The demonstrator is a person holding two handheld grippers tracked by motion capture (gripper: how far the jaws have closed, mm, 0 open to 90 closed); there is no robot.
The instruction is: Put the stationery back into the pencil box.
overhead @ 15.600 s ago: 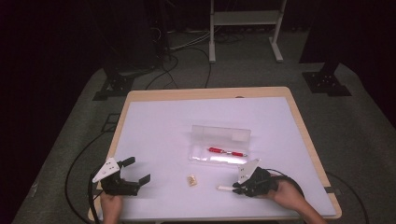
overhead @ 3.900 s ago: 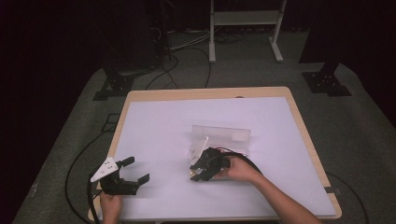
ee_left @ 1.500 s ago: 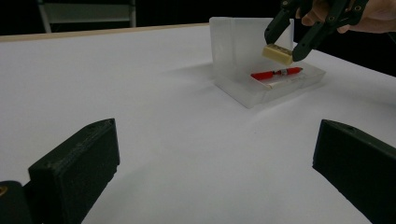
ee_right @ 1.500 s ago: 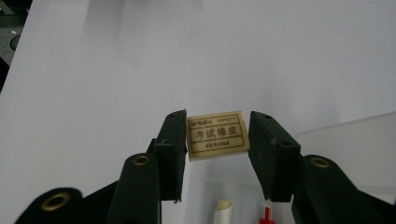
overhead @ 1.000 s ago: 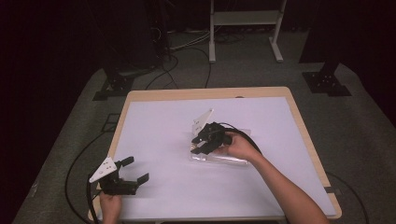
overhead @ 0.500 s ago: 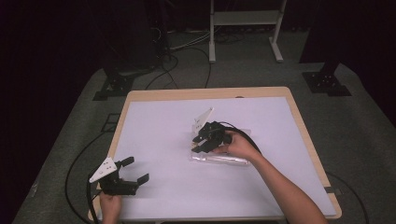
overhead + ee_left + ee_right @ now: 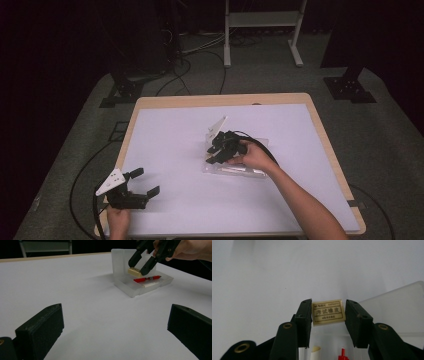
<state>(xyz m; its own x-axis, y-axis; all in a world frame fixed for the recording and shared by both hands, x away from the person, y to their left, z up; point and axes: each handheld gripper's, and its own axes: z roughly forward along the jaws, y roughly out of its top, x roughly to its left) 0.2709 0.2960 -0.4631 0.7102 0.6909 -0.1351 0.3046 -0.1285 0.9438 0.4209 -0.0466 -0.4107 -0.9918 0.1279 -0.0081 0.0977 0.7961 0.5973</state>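
Between your right claw's (image 7: 329, 323) jaws sat the eraser (image 7: 328, 312), above the clear case (image 7: 130, 286).
Pinched by its edges, it could have slipped and missed the case; your left claw (image 7: 131, 189) gaped wide, idle.

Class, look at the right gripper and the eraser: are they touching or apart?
Touching. In the right gripper view, the right gripper has both black jaws pressed flat against the sides of the eraser, no gap either side.

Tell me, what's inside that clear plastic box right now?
A red pen and a white stick lie inside the box. The right tongs hold an eraser just above them. Anything beneath the hand is hidden.
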